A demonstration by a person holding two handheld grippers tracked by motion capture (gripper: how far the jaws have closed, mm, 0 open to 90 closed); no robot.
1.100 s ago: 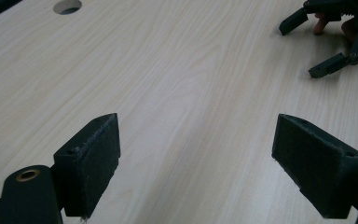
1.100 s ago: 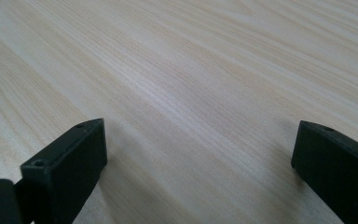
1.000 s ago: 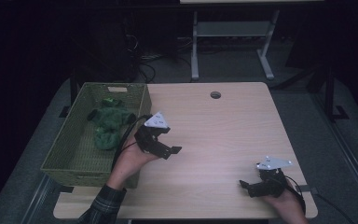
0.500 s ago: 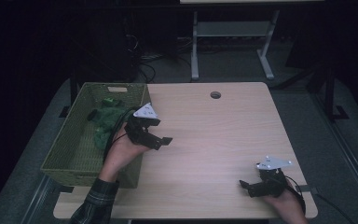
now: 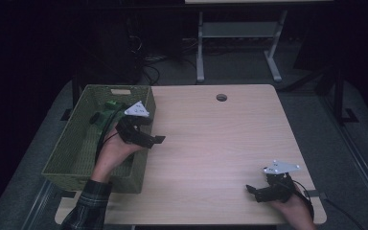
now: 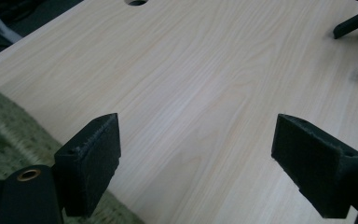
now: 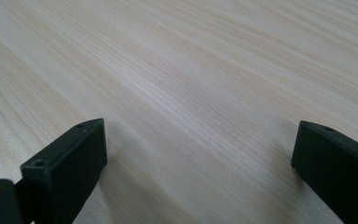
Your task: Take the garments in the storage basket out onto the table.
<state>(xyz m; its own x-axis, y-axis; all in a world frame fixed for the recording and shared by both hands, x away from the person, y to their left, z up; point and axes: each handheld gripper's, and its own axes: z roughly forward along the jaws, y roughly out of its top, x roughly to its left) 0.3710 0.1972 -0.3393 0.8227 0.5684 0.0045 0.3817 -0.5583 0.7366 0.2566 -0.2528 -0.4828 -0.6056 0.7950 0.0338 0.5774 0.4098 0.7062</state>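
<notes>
A: Basket [image 5: 76, 143]: what does it look like, and where is it?
B: Green, woven, rectangular, on the worktop's [image 5: 220, 139] left edge. The left tongs [image 5: 154, 139] hang over its right rim, jaws apart, holding nothing.
A: And the worktop, the room?
B: Pale wood with a round hole [image 5: 221, 97]; dark floor and cables behind. The right tongs [image 5: 252, 191] rest near the front right corner, jaws apart.
A: What's in the basket?
B: Green things [image 5: 106, 109] at its far end; I can't tell what.

Black two-jaw grippers [image 5: 146, 136], grey triangular plates (white-dotted); plaid sleeve [image 5: 87, 206].

Left gripper [image 5: 146, 136] and right gripper [image 5: 261, 191], fingers spread wide.
</notes>
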